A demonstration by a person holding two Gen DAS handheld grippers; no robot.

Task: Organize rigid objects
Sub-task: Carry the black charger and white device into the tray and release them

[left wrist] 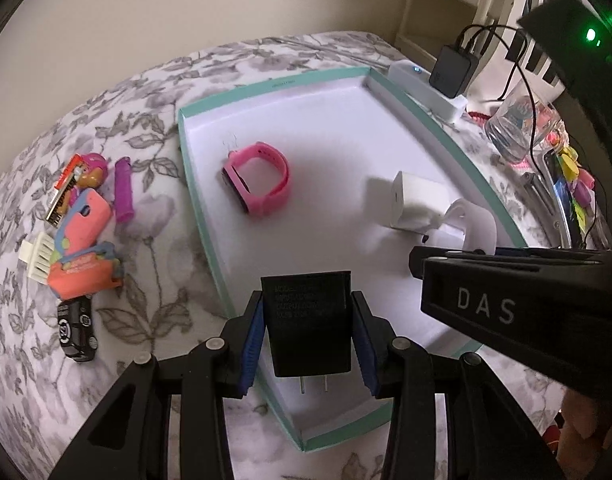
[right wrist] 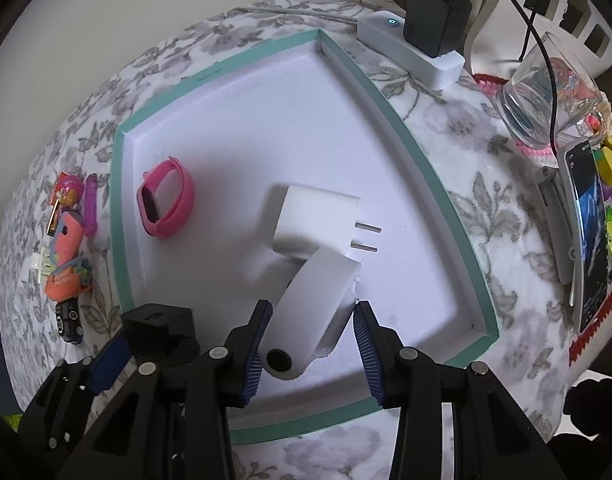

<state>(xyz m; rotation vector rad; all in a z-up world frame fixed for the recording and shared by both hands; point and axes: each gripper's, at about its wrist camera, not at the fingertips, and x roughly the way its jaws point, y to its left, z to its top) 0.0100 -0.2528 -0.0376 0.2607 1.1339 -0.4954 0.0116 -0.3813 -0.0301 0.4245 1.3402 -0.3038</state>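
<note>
Left hand-held gripper clamps a black charger (prongs down); right hand-held gripper grasps a white gadget over the teal tray.

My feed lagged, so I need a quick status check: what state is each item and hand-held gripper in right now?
Left hand-held gripper: shut on black charger.
Black charger: held above tray, prongs toward camera.
Right hand-held gripper: shut on white device.
White device: gripped, tilted against white charger.
White charger: lying in tray, unplugged.
Pink watch: in tray, strap closed, on edge.
Tray: open.
Glass: tipped on side.
</note>
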